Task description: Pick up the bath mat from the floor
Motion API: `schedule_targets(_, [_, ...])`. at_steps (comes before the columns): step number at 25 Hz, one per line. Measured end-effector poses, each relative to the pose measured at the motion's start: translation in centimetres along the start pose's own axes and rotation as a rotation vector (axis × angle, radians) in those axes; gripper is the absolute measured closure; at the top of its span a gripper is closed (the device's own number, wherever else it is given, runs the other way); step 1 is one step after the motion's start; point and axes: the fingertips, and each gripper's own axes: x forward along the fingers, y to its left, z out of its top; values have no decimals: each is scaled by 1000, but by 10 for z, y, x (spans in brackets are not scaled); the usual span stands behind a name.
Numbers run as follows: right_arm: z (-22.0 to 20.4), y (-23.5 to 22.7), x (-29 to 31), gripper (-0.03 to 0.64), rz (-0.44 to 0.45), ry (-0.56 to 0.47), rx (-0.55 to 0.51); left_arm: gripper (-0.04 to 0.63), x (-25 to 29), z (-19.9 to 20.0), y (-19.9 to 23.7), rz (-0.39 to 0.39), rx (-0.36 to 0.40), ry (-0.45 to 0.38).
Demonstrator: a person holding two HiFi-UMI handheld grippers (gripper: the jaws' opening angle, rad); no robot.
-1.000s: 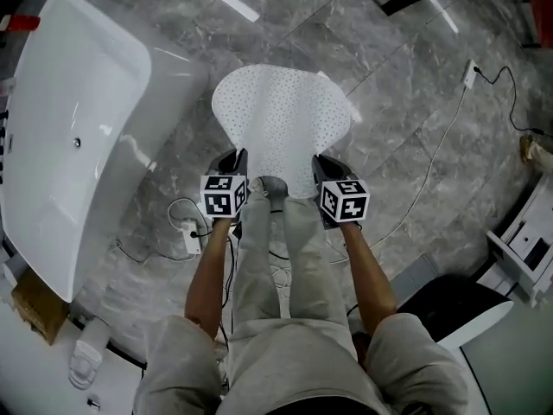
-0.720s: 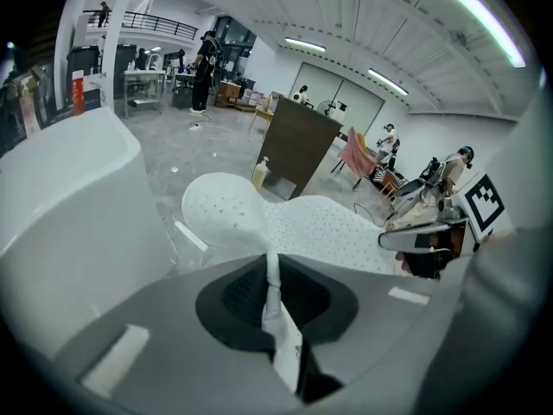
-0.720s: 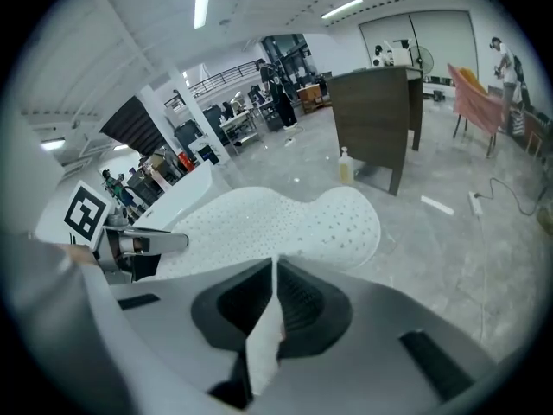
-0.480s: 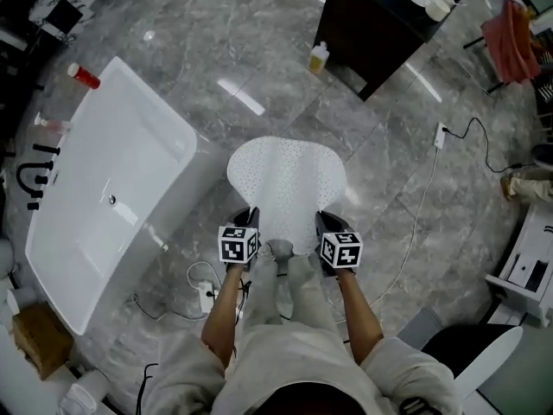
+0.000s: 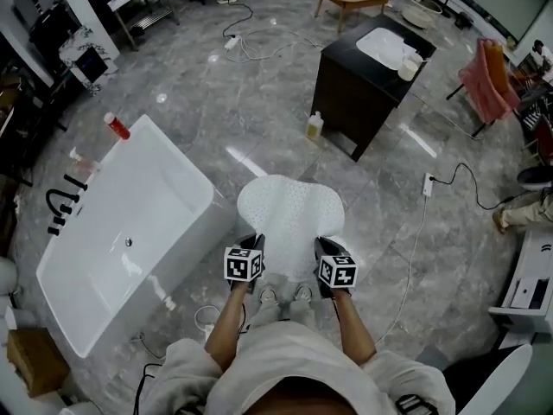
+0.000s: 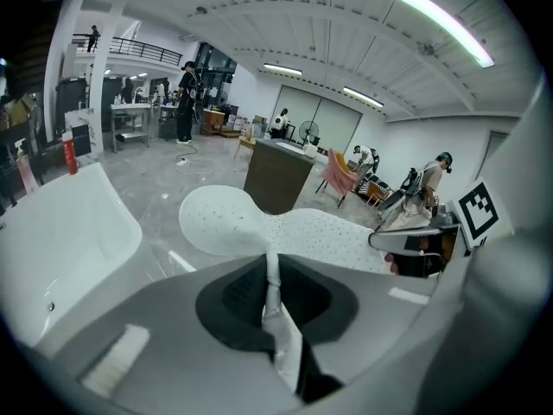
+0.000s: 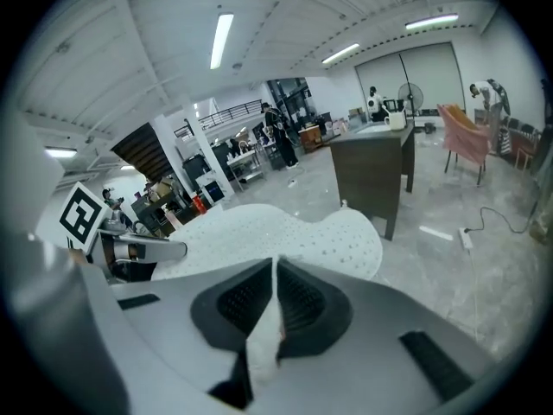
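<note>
**A:** While both grippers are pinching the bath mat (image 5: 289, 217), what is getting hidden?

**B:** The mat's near edge is disappearing behind the left gripper (image 5: 251, 242) and the right gripper (image 5: 320, 244). The person (image 5: 294, 372) is being cut off by the lower edge of the head view. I am not managing to tell whether the mat's far, two-lobed end is clearing the floor.

**A:** Where is the mat sitting?

**B:** It is spreading out just beside the bathtub (image 5: 130, 232), off its near right corner, close but apart.

**A:** And the arms?

**B:** The left forearm (image 5: 226, 316) and the right forearm (image 5: 352, 322) are reaching forward and down, side by side. Each gripper's jaws are squeezing nearly together on a thin fold of the mat's edge. The left gripper is taking the corner nearer the bathtub, and the right gripper is taking the corner farther from it.
</note>
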Motion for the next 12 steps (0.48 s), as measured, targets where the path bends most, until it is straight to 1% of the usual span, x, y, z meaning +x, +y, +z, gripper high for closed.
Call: schedule_targets(12, [104,19,-29,589,6,-165,-84,568,-44,107,-11,-7,84,-146])
